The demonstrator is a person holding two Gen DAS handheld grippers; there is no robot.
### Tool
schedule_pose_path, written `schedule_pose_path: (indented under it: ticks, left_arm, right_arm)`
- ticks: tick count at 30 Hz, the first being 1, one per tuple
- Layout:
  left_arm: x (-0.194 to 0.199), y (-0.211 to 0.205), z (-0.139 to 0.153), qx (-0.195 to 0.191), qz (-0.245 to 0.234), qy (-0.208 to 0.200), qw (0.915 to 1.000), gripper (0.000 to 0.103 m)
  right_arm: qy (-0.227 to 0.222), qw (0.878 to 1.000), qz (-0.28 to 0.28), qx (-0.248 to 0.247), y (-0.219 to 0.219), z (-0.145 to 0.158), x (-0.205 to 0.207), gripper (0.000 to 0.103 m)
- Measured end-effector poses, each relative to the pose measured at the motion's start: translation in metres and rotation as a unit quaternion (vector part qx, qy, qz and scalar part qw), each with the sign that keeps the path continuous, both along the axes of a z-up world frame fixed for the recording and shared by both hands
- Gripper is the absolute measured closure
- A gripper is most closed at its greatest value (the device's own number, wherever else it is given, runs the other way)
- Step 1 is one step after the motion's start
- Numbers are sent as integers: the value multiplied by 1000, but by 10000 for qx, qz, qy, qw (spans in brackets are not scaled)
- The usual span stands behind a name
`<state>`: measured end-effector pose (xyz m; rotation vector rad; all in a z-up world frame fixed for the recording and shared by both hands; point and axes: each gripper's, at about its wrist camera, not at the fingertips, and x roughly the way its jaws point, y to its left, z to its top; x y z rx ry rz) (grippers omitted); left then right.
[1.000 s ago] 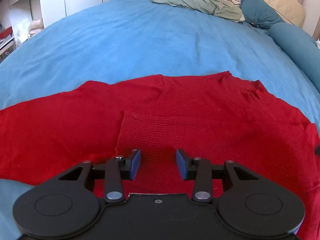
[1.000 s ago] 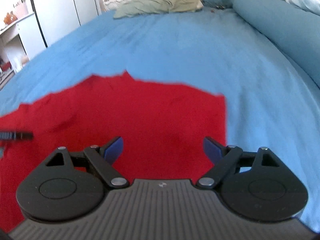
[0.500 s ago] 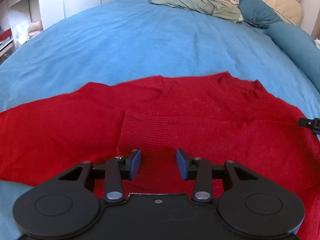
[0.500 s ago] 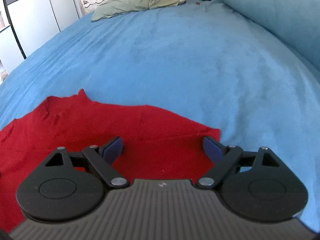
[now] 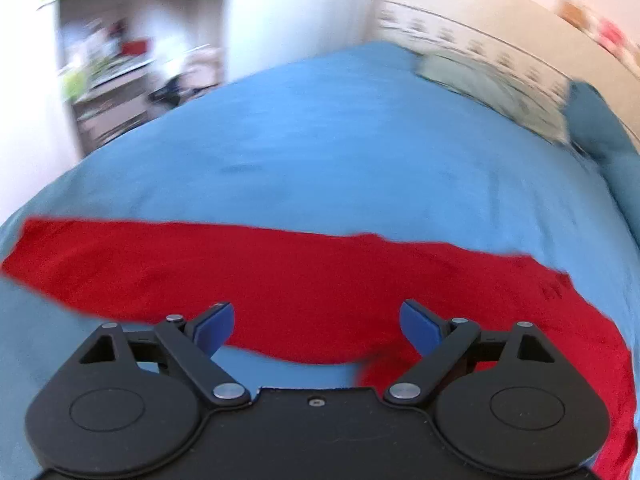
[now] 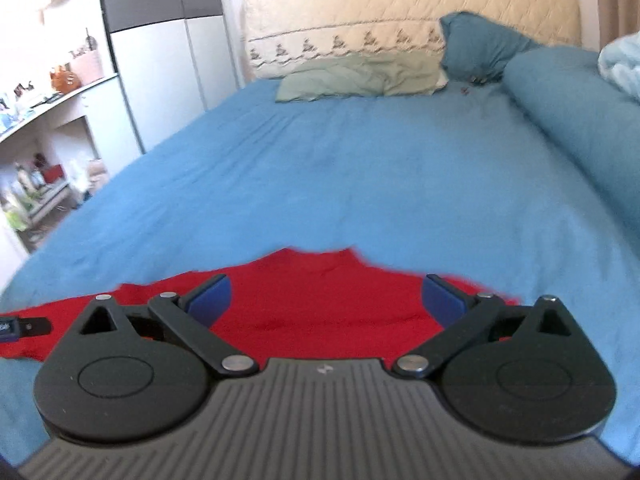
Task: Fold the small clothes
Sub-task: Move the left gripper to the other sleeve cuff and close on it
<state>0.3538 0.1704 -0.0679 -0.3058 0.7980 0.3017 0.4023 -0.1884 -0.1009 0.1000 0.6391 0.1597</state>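
Note:
A red knitted garment (image 5: 304,280) lies flat on the blue bed sheet (image 5: 340,152), stretching across the left wrist view with one long part reaching left. My left gripper (image 5: 316,322) hovers above its near edge, its jaws opening wide with nothing between the blue pads. In the right wrist view the same red garment (image 6: 320,300) shows below my right gripper (image 6: 324,300), which is open and holds nothing. The left gripper's fingertip (image 6: 24,326) pokes in at the left edge there.
Pillows (image 6: 360,76) and a cream headboard (image 6: 400,12) stand at the far end of the bed. A rolled blue duvet (image 6: 568,108) runs along the right side. White wardrobe (image 6: 168,64) and shelves (image 5: 116,68) stand left of the bed.
Both grippers have risen and drawn back from the garment. The left gripper's jaws went from narrow to wide and it swung to face left. The folded cuff it hovered over is out of view.

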Motion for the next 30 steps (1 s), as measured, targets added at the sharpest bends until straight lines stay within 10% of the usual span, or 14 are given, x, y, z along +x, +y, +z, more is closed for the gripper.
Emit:
schedule_pose_path:
  ticks: [10, 20, 26, 30]
  left_arm:
    - [-37, 147, -23, -234, 1610, 89, 9866, 14]
    - [-39, 197, -60, -475, 1971, 265, 9789, 48]
    - [-27, 205, -66, -471, 2086, 166, 9767, 96]
    - [-17, 200, -58, -359, 1938, 108, 9803, 97]
  right_arm:
    - [818, 9959, 66, 370, 81, -40, -26, 0]
    - [887, 9959, 156, 101, 132, -69, -16, 0]
    - [872, 9959, 235, 19, 143, -76, -8, 0]
    - [816, 9964, 206, -36, 142, -75, -5, 0]
